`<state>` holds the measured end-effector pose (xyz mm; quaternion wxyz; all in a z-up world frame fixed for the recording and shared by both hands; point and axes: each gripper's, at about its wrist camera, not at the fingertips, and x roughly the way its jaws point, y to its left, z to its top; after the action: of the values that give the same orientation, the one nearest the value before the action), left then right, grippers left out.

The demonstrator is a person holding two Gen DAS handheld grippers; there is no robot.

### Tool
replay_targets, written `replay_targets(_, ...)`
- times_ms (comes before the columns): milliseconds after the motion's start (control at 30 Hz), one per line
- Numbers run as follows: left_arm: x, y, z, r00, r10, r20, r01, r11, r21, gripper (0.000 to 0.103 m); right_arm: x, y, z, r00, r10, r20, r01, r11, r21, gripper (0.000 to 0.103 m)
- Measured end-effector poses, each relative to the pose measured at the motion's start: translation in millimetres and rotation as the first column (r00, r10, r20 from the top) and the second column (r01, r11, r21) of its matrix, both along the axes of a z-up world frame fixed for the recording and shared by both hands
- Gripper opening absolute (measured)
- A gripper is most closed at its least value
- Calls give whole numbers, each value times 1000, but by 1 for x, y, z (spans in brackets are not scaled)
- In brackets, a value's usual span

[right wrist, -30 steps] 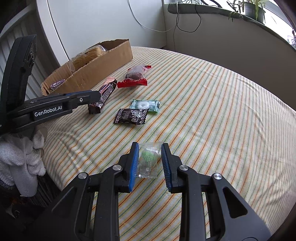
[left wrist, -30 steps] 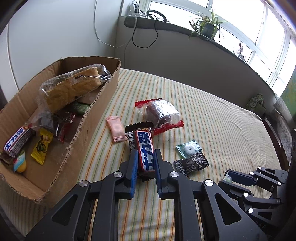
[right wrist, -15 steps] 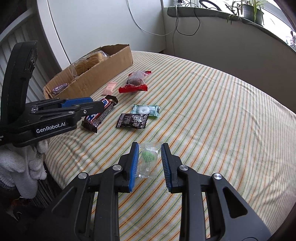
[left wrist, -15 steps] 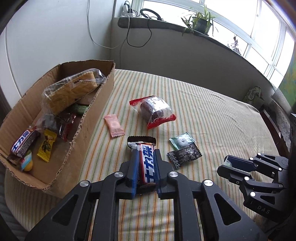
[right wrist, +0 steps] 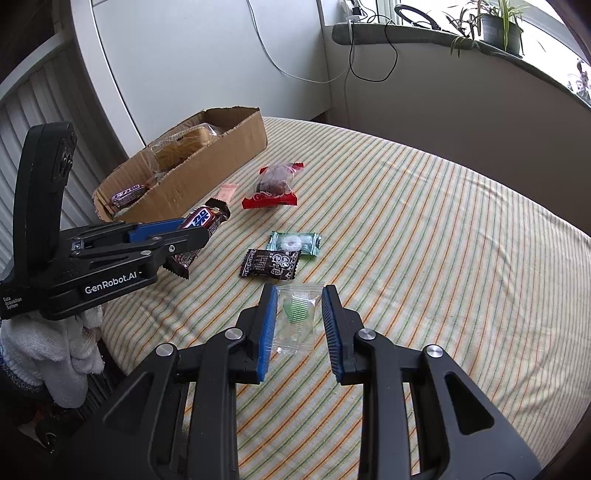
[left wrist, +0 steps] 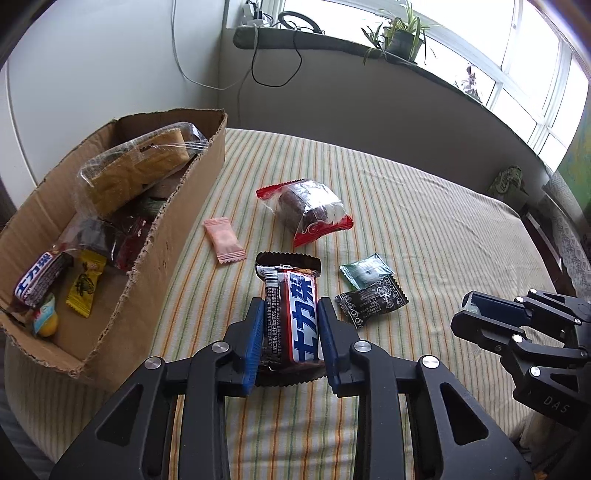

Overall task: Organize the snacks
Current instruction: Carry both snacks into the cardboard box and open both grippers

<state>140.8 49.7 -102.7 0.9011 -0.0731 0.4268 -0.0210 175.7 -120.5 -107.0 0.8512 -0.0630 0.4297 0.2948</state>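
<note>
My left gripper (left wrist: 290, 314) is shut on a dark chocolate bar (left wrist: 291, 306) with a blue and white label and holds it above the striped tablecloth; it also shows in the right wrist view (right wrist: 199, 225). My right gripper (right wrist: 299, 314) is shut on a clear packet with a green candy (right wrist: 297, 314), just above the cloth. The cardboard box (left wrist: 184, 206) with several snacks stands to the left. On the cloth lie a pink candy (left wrist: 224, 240), a red-edged cake packet (left wrist: 310, 206), a green candy (left wrist: 365, 271) and a black candy (left wrist: 373, 301).
The table's front edge runs close under both grippers. A wall and a window ledge with cables (left wrist: 273, 48) and a plant (left wrist: 402, 33) lie behind the table. A white cloth (right wrist: 55, 343) hangs at the left in the right wrist view.
My left gripper has lifted the chocolate bar off the cloth and drawn back. My right gripper has risen slightly with the clear candy packet still in it.
</note>
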Motion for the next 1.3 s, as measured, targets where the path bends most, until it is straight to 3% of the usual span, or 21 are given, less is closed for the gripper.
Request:
replay_targets(433,-27,42,54,991,40,125,-32,997,-69,27,1,60,47,995,78,60,-80,996,25,26)
replay_targets(700,-37,89,67,979,106,173,-96,993,-66,27,-1,115,61,986,144,79,-147,989,28,26)
replay_targets(1000,-42,137,70,968,168,186,-160,985,-60,27,-1,181,61,971,219,93,-220,975,2,26)
replay_targets(1300,-39,164,62,965,194,179,-186,981,-61,27,6,224,39,963,262,60,-260,965,-37,26)
